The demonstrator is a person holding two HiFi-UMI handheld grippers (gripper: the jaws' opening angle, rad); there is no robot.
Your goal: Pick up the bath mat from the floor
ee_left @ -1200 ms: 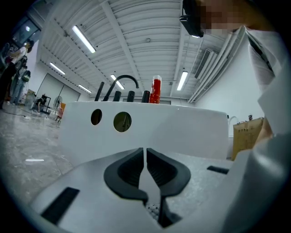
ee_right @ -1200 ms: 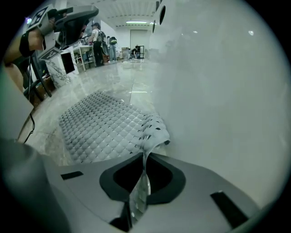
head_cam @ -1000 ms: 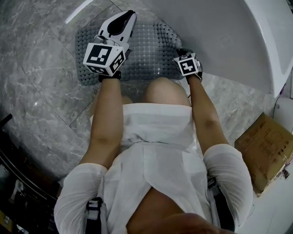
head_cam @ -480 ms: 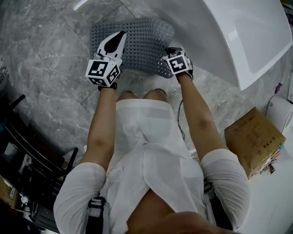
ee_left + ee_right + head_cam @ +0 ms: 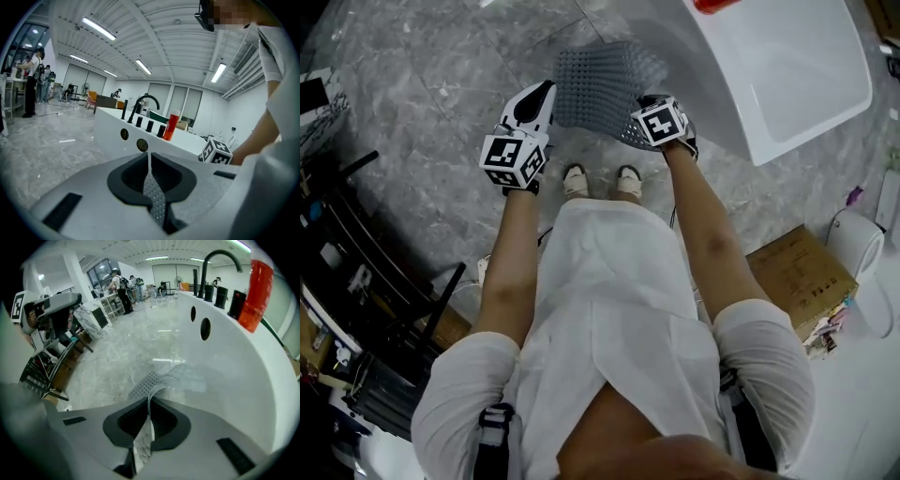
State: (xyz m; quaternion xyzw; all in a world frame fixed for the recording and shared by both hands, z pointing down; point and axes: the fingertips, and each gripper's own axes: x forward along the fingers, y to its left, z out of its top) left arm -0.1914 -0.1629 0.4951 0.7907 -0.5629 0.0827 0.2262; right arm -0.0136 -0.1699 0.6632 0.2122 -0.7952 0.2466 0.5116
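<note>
Above the marble floor (image 5: pixel 422 84), just left of the white bathtub (image 5: pixel 787 84), the grey bath mat (image 5: pixel 600 80) is held up, its left side clamped in the left tool (image 5: pixel 542 96) and its right side clamped in the right tool (image 5: pixel 643 109).

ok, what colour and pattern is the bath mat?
Grey bath mat, studded grid; clearest in head view.

White bathtub (image 5: pixel 787 84) fills the upper right, with a red bottle (image 5: pixel 255 289) and black tap (image 5: pixel 206 277) up on its rim. Cardboard box (image 5: pixel 802 277) sits at the right edge and a black rack (image 5: pixel 384 309) at lower left. Grey marble floor (image 5: pixel 412 112) lies all around, and people (image 5: pixel 32 79) stand far off at left.
</note>
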